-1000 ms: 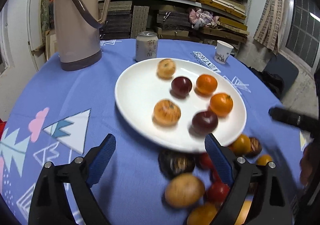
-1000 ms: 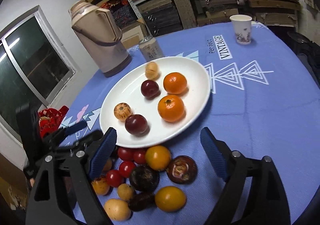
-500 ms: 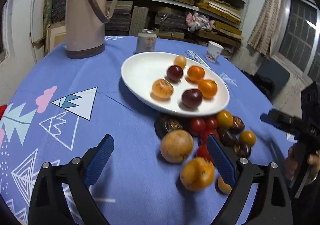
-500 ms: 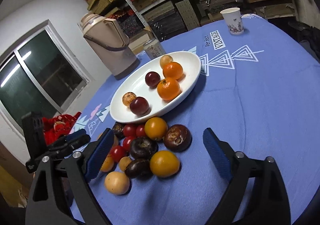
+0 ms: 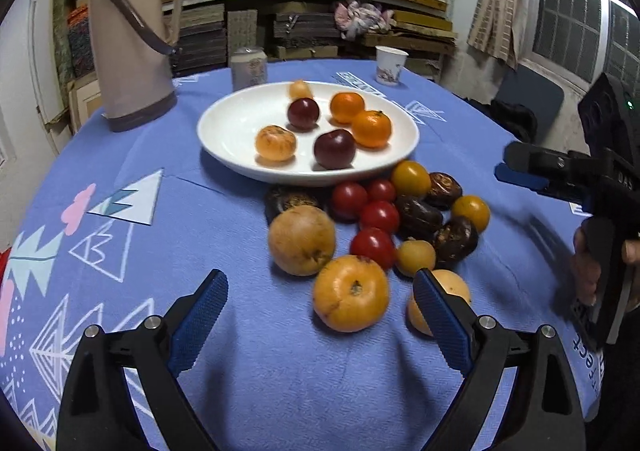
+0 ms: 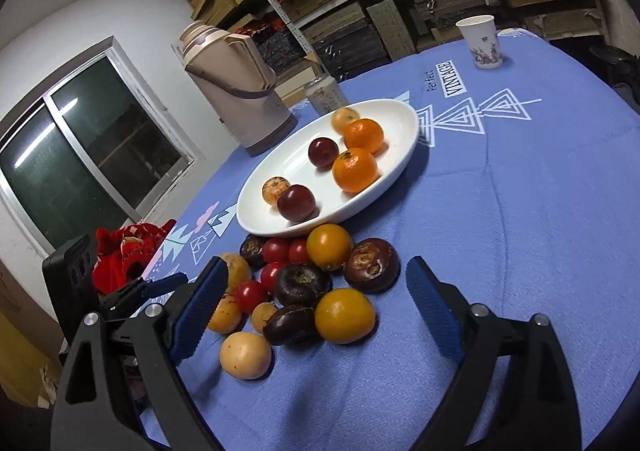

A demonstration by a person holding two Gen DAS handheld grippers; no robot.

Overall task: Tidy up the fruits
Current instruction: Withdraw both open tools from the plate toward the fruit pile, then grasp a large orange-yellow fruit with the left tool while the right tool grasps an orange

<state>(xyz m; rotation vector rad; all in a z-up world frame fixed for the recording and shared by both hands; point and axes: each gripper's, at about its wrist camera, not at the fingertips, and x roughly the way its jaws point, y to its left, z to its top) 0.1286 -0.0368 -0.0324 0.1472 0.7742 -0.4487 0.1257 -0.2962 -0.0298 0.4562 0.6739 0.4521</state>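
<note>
A white plate (image 5: pixel 224 147) (image 6: pixel 404 155) holds two oranges, two dark red plums and two tan-orange fruits. In front of it on the blue cloth lies a pile of red tomatoes (image 5: pixel 374 245), dark brown fruits (image 6: pixel 302 285) and yellow-orange fruits (image 6: pixel 344 315). My left gripper (image 5: pixel 319 279) is open just short of the pile, with a large orange fruit (image 5: pixel 350 299) between its fingertips, untouched. My right gripper (image 6: pixel 316 265) is open too, and the near side of the pile sits between its fingers without contact. Each gripper shows in the other's view: the right gripper (image 5: pixel 520 171), the left gripper (image 6: pixel 160 285).
A beige thermos (image 5: pixel 128 39), a drink can (image 5: pixel 249 67) and a paper cup (image 5: pixel 390 65) stand behind the plate. A red bundle (image 6: pixel 128 251) lies off the table's left edge. Stacked shelves fill the back wall. A hand (image 5: pixel 588 271) holds the right gripper.
The left gripper has drawn back from over the plate to the near side of the pile. The right gripper has sunk toward the pile and its jaws stand slightly wider.
</note>
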